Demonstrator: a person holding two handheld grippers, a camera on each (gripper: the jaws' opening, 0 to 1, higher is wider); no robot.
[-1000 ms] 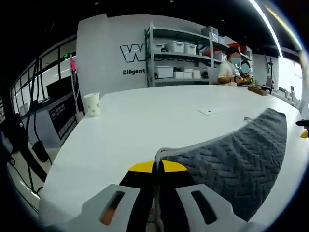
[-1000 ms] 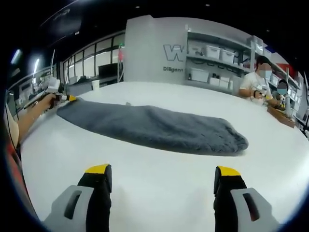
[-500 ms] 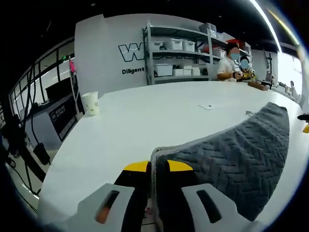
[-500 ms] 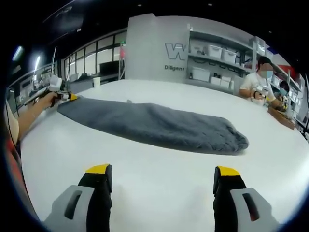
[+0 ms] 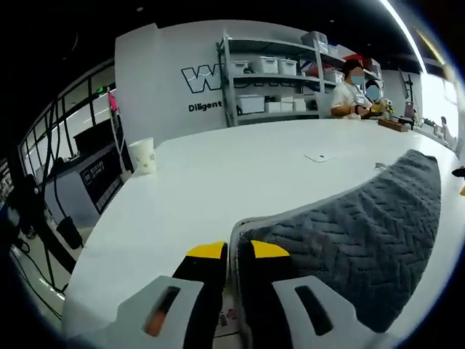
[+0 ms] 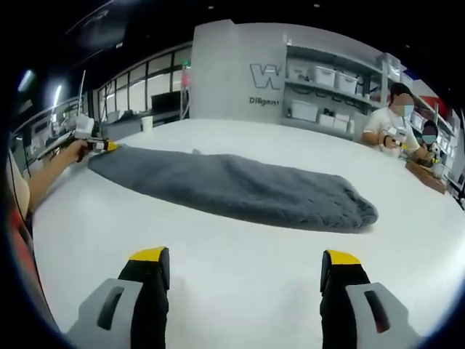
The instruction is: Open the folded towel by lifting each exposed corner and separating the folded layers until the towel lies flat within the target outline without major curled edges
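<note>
A dark grey towel (image 6: pixel 240 189) lies folded in a long strip across the white table (image 6: pixel 240 291). In the left gripper view its herringbone weave (image 5: pixel 356 240) stretches away to the right, with a pale hem along the near edge. My left gripper (image 5: pixel 232 254) is shut on the towel's near corner, the hem pinched between the yellow-tipped jaws. That gripper (image 6: pixel 98 145) also shows at the towel's far left end in the right gripper view, held by a hand. My right gripper (image 6: pixel 247 258) hovers open above bare table, short of the towel's long edge.
A paper cup (image 5: pixel 146 155) stands near the table's far left edge. A small flat card (image 5: pixel 320 156) lies on the table beyond the towel. Shelves with white bins (image 5: pixel 269 87) line the back wall, and people (image 6: pixel 389 120) sit at the far right end.
The left gripper has stayed shut on the towel corner, its view drifting slightly. The right gripper and the towel are much as before.
</note>
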